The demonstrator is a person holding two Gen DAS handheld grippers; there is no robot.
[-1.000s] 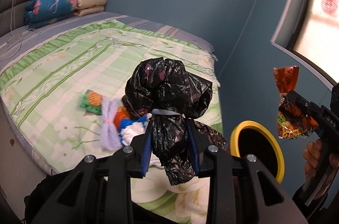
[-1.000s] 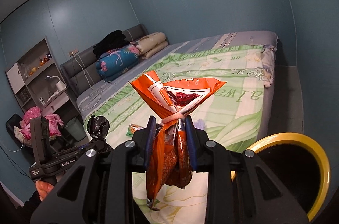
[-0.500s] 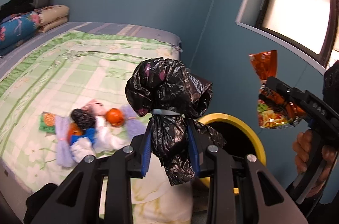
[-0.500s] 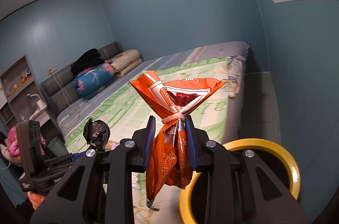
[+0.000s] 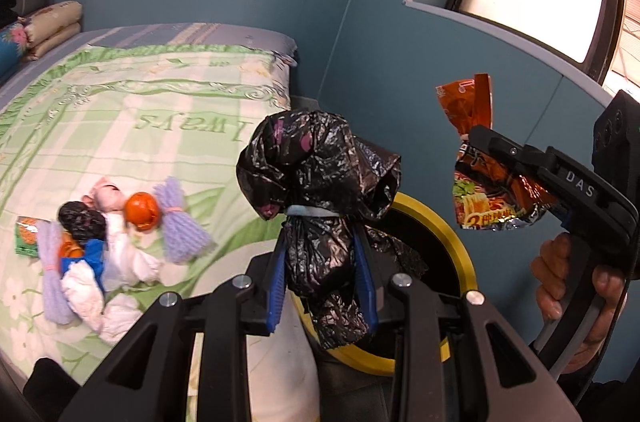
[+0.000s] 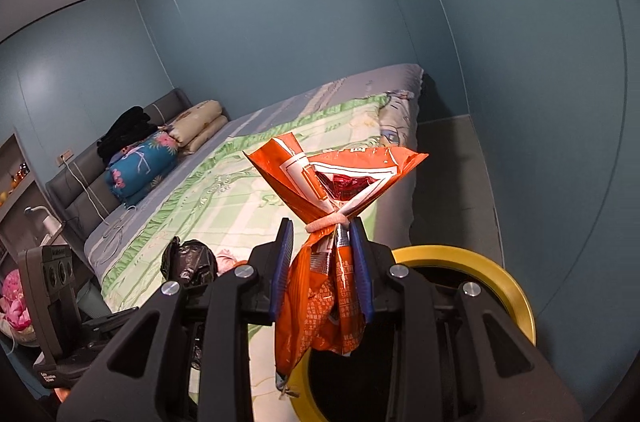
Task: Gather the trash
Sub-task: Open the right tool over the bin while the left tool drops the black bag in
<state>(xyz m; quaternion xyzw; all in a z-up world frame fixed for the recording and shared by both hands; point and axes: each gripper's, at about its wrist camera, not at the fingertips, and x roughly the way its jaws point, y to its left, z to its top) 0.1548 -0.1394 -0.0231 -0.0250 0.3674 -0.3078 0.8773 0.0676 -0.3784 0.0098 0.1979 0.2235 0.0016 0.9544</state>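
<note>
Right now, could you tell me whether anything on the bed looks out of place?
Yes: a heap of tied trash bundles lies on the green quilt near the foot, with a small green packet beside it. Litter on a made bed looks odd; nothing appears spilled.

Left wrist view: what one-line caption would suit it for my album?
Left gripper clamps a tied black trash bag above the yellow-rimmed bin, beside the right gripper with an orange snack wrapper.

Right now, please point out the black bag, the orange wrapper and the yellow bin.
black bag point(image 5: 316, 158), left wrist view, on its bulging top.
orange wrapper point(image 6: 320, 298), right wrist view, on its lower body.
yellow bin point(image 6: 508, 286), right wrist view, on its rim.
</note>
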